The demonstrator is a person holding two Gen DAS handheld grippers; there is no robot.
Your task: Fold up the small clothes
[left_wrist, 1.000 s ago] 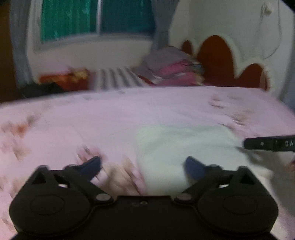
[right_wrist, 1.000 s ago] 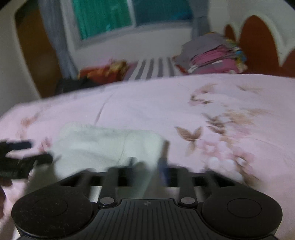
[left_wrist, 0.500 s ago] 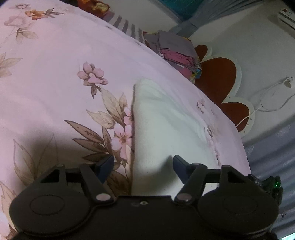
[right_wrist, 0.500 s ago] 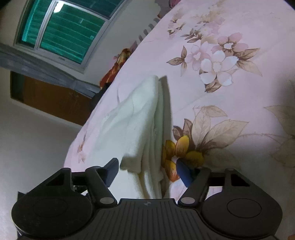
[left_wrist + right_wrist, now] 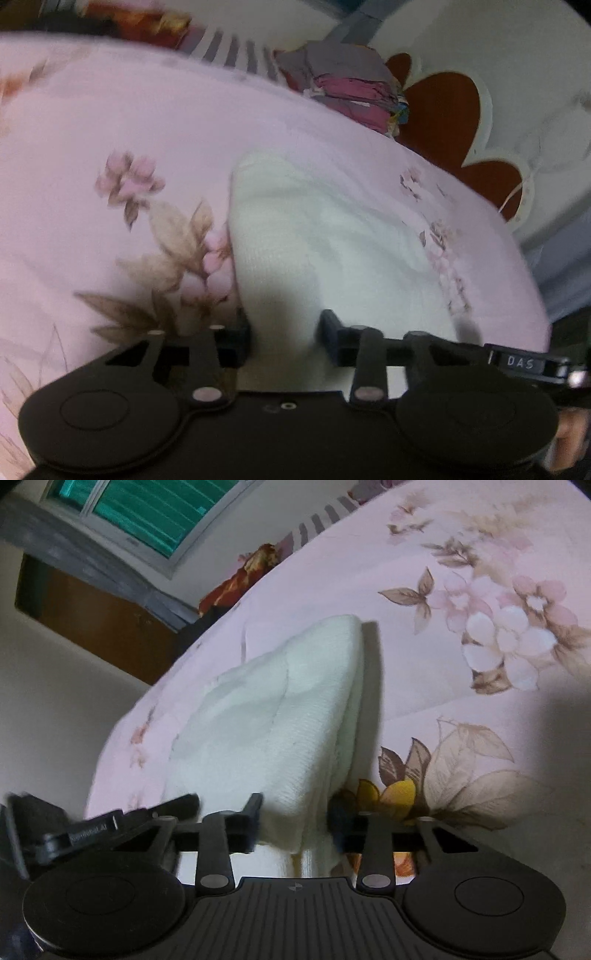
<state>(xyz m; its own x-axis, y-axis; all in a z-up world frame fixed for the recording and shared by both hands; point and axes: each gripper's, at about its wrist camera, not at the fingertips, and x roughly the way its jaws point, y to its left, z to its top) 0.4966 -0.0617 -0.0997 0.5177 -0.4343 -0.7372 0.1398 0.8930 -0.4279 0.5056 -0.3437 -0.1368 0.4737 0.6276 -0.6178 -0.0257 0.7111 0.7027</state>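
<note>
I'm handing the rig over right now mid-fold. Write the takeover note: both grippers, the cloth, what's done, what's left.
Left gripper: fingers closing around the near edge of the white cloth; cloth sits between them, firm grip not confirmed.
Right gripper: fingers on either side of the cloth's layered near corner; same doubt.
Cloth: lies on the pink floral bedsheet, already doubled over, layers visible along its right edge in the right wrist view.
Stack of folded clothes sits at the far side near the headboard.
Left to do: confirm both grips, make the next fold, smooth it.

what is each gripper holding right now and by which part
Both hold the white garment at its near edge: the left gripper near its left corner, the right gripper on the stacked layers at its right corner.
</note>
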